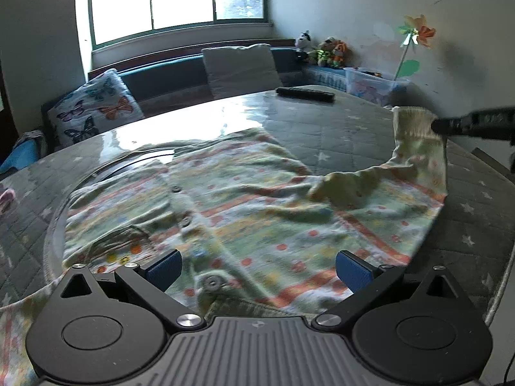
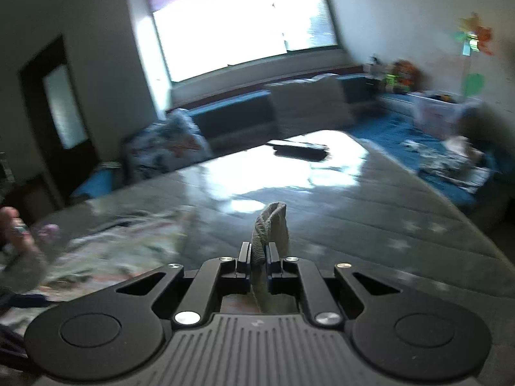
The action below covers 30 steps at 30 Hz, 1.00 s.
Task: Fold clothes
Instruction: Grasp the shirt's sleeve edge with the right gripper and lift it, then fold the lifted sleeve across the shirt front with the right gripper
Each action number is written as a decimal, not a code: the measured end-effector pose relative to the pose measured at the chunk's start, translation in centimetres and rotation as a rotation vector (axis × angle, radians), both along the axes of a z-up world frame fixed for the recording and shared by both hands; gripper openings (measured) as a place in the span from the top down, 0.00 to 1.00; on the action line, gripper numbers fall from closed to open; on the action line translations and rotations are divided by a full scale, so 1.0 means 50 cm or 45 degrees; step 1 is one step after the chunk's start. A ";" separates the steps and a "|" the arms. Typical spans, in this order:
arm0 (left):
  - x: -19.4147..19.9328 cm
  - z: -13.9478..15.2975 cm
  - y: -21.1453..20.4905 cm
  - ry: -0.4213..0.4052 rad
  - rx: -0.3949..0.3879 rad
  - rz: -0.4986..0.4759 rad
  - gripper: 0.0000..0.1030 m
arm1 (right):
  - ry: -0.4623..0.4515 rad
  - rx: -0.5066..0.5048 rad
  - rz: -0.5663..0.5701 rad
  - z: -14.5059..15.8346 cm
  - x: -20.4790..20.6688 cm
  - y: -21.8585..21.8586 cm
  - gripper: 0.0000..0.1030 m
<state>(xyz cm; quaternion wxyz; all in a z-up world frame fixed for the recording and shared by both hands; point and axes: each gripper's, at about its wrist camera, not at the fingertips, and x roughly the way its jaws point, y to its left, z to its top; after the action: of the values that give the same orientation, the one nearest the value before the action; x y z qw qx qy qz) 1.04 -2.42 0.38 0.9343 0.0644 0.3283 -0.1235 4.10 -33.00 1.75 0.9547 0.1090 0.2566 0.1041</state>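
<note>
A pale green patterned cardigan [image 1: 244,212] with buttons lies spread on the grey quilted table [image 1: 338,128]. My left gripper [image 1: 257,270] is open just above its near edge, blue pads apart over the button placket. My right gripper [image 2: 257,254] is shut on the ribbed sleeve cuff [image 2: 272,222]. In the left wrist view the right gripper [image 1: 441,127] holds that cuff [image 1: 412,122] lifted at the right, the sleeve hanging down to the body. The rest of the cardigan shows blurred at the left of the right wrist view [image 2: 106,251].
A black remote [image 1: 305,95] lies at the table's far side. Behind it are a chair back [image 1: 241,67], a butterfly cushion [image 1: 93,109], a bench with stuffed toys [image 1: 328,51] and a plastic box [image 1: 370,83]. A hand [image 2: 13,231] shows at the left of the right wrist view.
</note>
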 end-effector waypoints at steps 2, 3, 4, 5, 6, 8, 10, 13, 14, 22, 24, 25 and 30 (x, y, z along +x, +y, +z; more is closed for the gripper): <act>-0.003 -0.002 0.009 0.001 -0.003 0.019 0.00 | -0.019 0.033 0.070 0.019 -0.001 0.026 0.93; -0.005 -0.002 0.014 0.002 -0.004 0.029 0.00 | -0.023 0.049 0.104 0.028 0.000 0.040 0.93; -0.007 -0.003 0.018 0.002 -0.005 0.038 0.00 | -0.029 0.060 0.135 0.036 0.002 0.054 0.93; -0.009 -0.005 0.023 0.004 -0.008 0.045 0.00 | -0.037 0.065 0.164 0.043 0.003 0.069 0.93; -0.011 -0.006 0.027 0.005 -0.011 0.050 0.00 | -0.044 0.070 0.193 0.051 0.003 0.084 0.93; -0.016 -0.007 0.036 0.005 -0.016 0.059 0.00 | -0.057 0.070 0.240 0.061 0.006 0.109 0.93; -0.022 -0.007 0.045 0.003 -0.023 0.069 0.00 | -0.066 0.075 0.296 0.073 0.010 0.141 0.93; -0.027 -0.007 0.059 -0.003 -0.033 0.087 0.00 | -0.070 0.080 0.367 0.088 0.016 0.184 0.93; -0.029 -0.008 0.064 -0.002 -0.037 0.093 0.00 | -0.070 0.082 0.385 0.092 0.018 0.197 0.93; -0.047 -0.015 0.098 -0.003 -0.067 0.125 0.00 | -0.085 0.069 0.554 0.117 0.012 0.316 0.93; -0.052 -0.015 0.106 -0.008 -0.074 0.131 0.00 | -0.085 0.063 0.592 0.119 0.010 0.349 0.93; -0.054 -0.015 0.111 -0.010 -0.079 0.135 0.00 | -0.085 0.061 0.610 0.121 0.008 0.364 0.93; -0.063 -0.018 0.130 -0.016 -0.098 0.153 0.00 | -0.086 0.050 0.692 0.125 -0.005 0.429 0.93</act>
<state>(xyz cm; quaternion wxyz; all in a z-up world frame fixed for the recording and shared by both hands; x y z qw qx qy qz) -2.12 4.07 -0.54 0.9438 0.0094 0.3208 -0.0795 3.83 -11.57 8.00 0.8974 0.0512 0.2425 0.3649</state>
